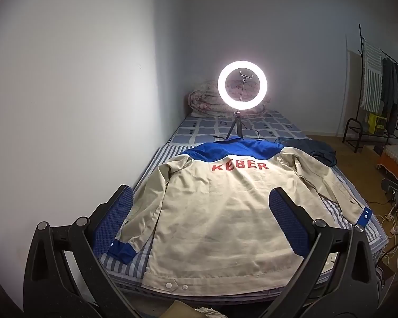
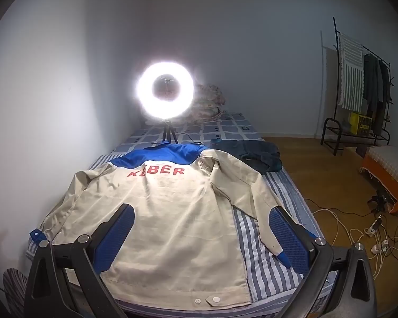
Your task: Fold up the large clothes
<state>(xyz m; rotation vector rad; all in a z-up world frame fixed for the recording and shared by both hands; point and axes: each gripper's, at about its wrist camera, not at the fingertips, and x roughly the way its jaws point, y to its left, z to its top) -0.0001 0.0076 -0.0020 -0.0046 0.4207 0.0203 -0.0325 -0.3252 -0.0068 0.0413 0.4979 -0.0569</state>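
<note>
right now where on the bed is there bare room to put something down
Bare striped sheet shows between the jacket body and its right sleeve. The checked sheet between the ring light tripod, rolled quilt and dark clothes is also free. The jacket crowds the rest.

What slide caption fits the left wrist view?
Open left hand-held gripper above a beige-and-blue jacket spread back-up on a striped bed, ring light behind.
</note>
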